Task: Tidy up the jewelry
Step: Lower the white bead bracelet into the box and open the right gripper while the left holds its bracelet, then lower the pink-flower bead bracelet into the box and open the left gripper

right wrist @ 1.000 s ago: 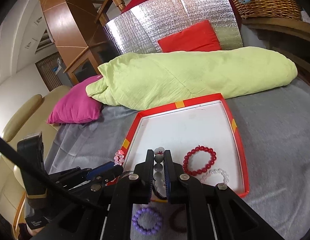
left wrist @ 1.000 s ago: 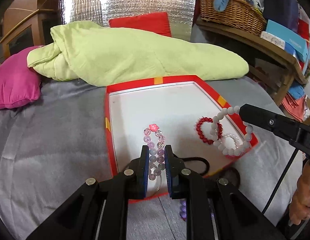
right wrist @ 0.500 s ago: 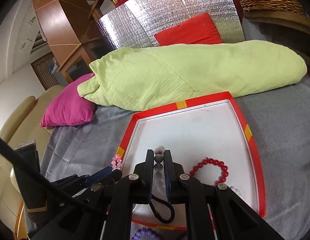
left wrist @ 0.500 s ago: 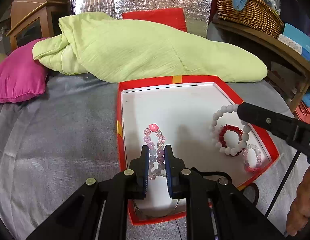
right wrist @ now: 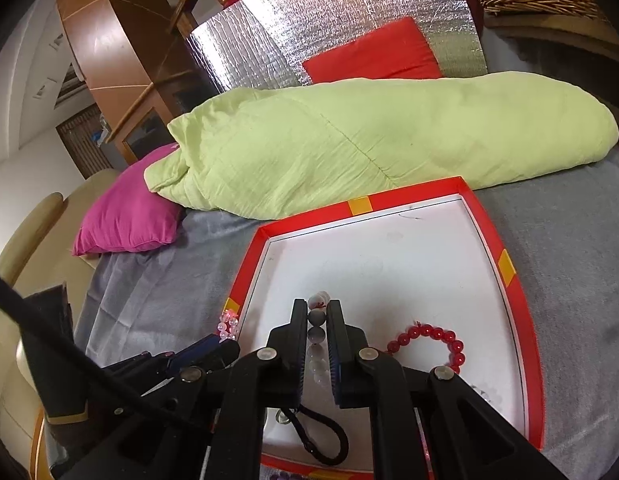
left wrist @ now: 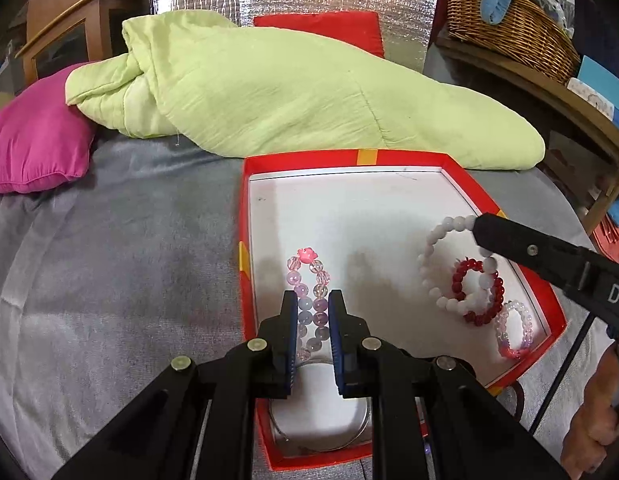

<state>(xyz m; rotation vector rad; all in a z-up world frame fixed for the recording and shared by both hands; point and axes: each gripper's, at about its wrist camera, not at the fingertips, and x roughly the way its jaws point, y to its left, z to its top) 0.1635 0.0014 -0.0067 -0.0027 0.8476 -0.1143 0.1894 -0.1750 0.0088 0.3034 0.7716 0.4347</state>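
Observation:
A red tray with a white floor (left wrist: 349,224) lies on a grey cloth; it also shows in the right wrist view (right wrist: 389,248). My left gripper (left wrist: 312,300) is shut on a pink and purple bead bracelet (left wrist: 305,280), held over the tray's left side. My right gripper (right wrist: 317,312) is shut on a white bead bracelet (left wrist: 433,276), which hangs over the tray's right side above a red bead bracelet (left wrist: 479,292). A clear pink bracelet (left wrist: 513,332) lies in the tray's near right corner. A black cord (right wrist: 321,440) and a thin wire bangle (left wrist: 321,436) lie at the tray's near end.
A rolled light green quilt (left wrist: 293,92) lies just behind the tray. A magenta pillow (left wrist: 33,148) is at the left, a red cushion (left wrist: 321,28) against a silver foil panel behind. A wicker basket (left wrist: 509,28) stands on a wooden shelf at the right.
Both grippers have moved forward over the tray with their bracelets. The white bracelet now hangs further in, above the red one. The purple bracelet outside the tray's near edge has left view.

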